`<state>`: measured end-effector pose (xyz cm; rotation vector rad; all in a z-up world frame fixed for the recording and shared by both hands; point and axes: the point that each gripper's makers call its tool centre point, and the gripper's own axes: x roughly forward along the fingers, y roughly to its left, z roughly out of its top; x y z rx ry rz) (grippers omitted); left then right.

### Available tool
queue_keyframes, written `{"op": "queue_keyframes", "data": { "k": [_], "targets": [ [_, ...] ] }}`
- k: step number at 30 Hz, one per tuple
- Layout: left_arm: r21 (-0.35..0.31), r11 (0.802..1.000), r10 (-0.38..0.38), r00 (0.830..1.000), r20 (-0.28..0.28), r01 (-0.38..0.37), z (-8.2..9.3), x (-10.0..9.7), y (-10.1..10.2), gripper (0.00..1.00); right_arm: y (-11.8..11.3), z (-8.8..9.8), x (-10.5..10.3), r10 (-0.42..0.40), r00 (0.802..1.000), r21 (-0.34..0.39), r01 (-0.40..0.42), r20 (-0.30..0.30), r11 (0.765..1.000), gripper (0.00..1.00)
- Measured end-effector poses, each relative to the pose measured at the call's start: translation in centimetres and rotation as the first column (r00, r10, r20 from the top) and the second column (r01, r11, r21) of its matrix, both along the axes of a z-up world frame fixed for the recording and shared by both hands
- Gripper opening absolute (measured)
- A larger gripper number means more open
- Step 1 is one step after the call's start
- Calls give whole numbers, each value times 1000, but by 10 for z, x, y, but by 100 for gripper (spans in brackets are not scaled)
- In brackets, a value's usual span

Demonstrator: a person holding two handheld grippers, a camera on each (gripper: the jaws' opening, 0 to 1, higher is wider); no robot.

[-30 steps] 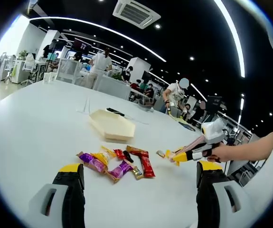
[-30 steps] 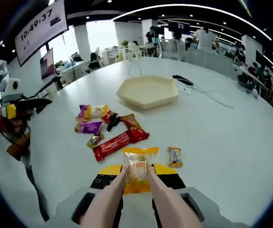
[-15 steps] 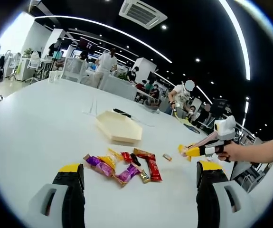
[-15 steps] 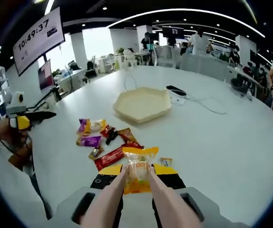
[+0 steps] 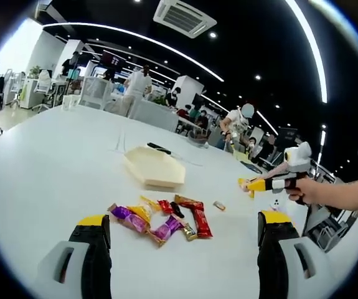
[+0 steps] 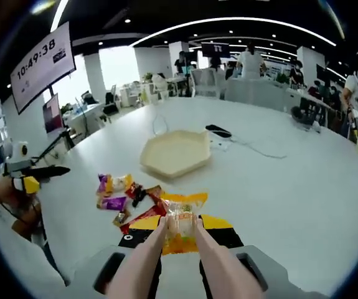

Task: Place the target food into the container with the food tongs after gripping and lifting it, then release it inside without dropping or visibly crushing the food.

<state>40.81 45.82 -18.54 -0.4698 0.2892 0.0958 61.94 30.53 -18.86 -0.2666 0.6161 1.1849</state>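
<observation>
Now we hold the clear yellow-edged snack packet [image 6: 180, 225] pinched in pink tongs [image 6: 179, 255] within our closed right gripper [image 6: 179, 240], raised short of the cream hexagonal tray [image 6: 174, 151] mid-desk; squeezing harder could crush it, loosening could drop it. Left gripper [image 5: 182, 233] hangs open.

R hand-held gripper [image 6: 180, 232] w/ tongs [image 6: 179, 265] + yellow pkt [image 6: 182, 219] rose | now above snack pile [image 6: 127, 195], nearer tray [image 6: 175, 152]

tray [image 6: 175, 152] top open; bare table [image 6: 278, 187] around | wrappers [image 6: 124, 193] just beside
</observation>
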Motion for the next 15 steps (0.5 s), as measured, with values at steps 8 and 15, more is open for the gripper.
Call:
{"op": "queue_keyframes", "data": {
  "k": [8, 15],
  "targets": [
    [-4, 1000, -5, 1000, 1, 5, 0, 1, 6, 99, 2, 15, 14, 13, 998, -7, -12, 62, 1000, 21],
    [17, 1000, -25, 999, 28, 24, 13, 5, 2, 99, -2, 20, 28, 7, 997, 1, -7, 82, 1000, 21]
  ]
}}
